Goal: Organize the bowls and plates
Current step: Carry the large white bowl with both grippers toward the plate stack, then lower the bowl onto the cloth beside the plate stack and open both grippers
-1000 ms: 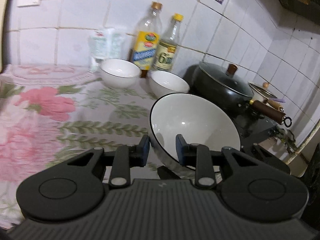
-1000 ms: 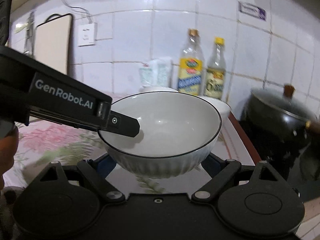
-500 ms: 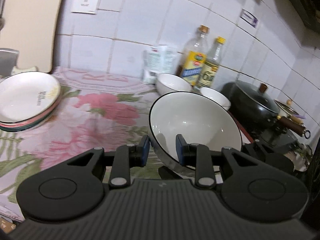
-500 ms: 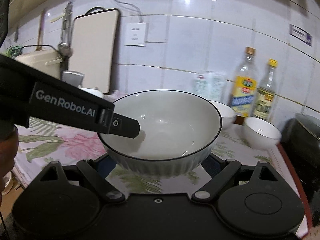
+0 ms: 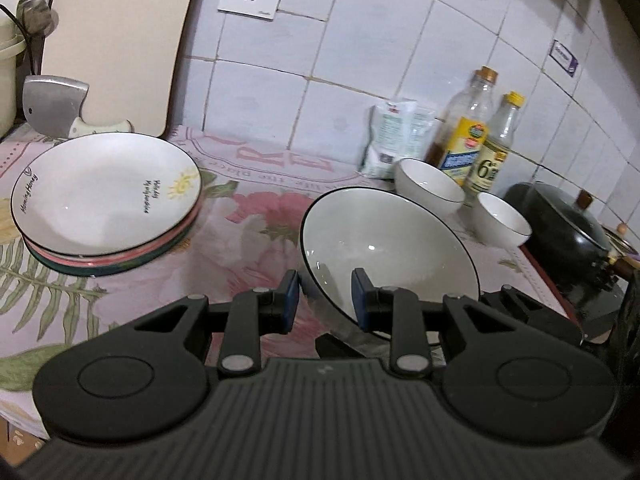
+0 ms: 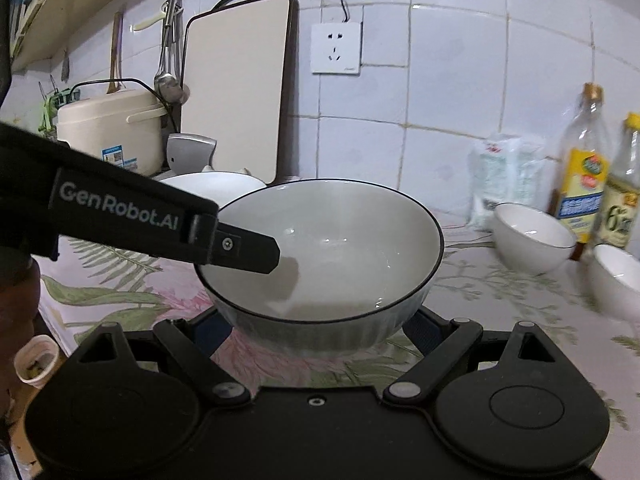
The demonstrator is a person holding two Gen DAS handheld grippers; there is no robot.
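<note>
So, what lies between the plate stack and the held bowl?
Only bare floral cloth between the plate stack and the big bowl, seen in the left wrist view.

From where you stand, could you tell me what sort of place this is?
Most likely a home kitchen counter: a rice cooker and cleaver by the tiled wall, oil bottles, and a lidded black wok.

The large white black-rimmed ceramic bowl (image 5: 390, 256) is glossy with a ribbed outside. The stacked glazed plates (image 5: 106, 196) shine. The floral cloth (image 5: 248, 216) looks matt, the steel cleaver (image 5: 54, 106) brushed, and the wall tiles (image 6: 452, 88) glossy.
</note>
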